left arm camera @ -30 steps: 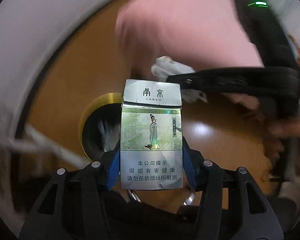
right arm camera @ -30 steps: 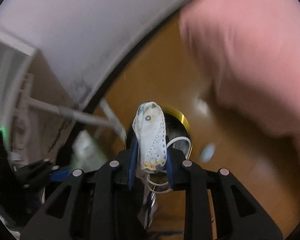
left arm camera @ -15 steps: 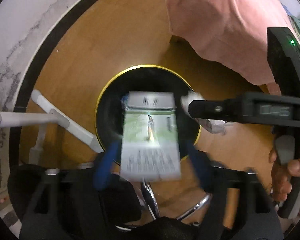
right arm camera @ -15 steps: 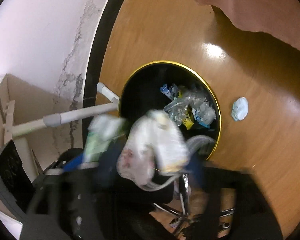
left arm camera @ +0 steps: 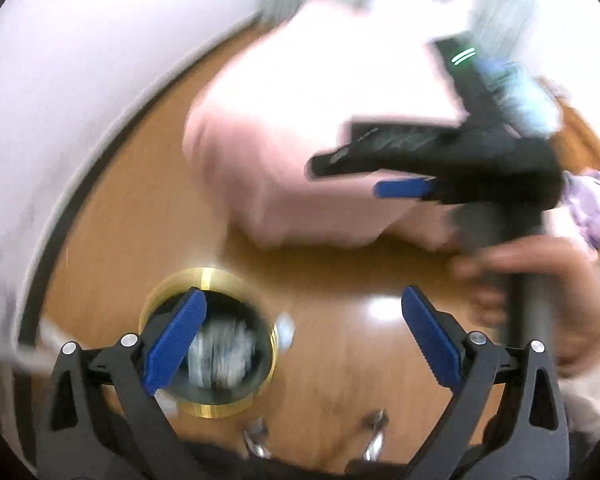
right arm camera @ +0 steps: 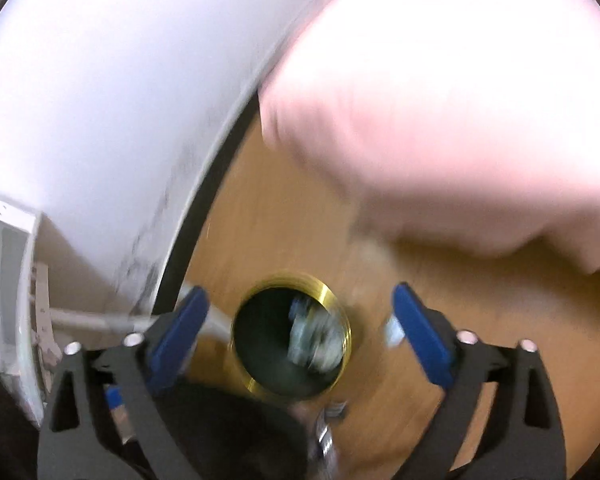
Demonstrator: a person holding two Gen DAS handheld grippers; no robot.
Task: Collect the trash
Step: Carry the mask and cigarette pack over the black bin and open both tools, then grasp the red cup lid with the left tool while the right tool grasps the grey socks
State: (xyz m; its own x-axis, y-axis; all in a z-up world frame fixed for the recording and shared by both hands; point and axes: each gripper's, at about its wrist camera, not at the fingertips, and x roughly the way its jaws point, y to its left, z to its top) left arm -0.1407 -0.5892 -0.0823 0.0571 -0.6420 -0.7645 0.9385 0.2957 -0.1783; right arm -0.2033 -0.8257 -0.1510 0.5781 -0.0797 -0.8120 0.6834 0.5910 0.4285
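Note:
A black trash bin with a gold rim stands on the wooden floor, holding blurred pale trash. It also shows in the right wrist view, with trash inside. My left gripper is open and empty above the floor, its left finger over the bin. My right gripper is open and empty, high above the bin. The right gripper also shows in the left wrist view, held by a hand. A small white scrap lies on the floor beside the bin.
A pink-clothed person fills the upper right. A white wall with a black baseboard curves along the left. White pipes run beside the bin. Chrome chair legs show at the bottom.
Both grippers have opened. The cigarette pack has left the left gripper and the face mask the right one. Both grippers have risen away from the bin.

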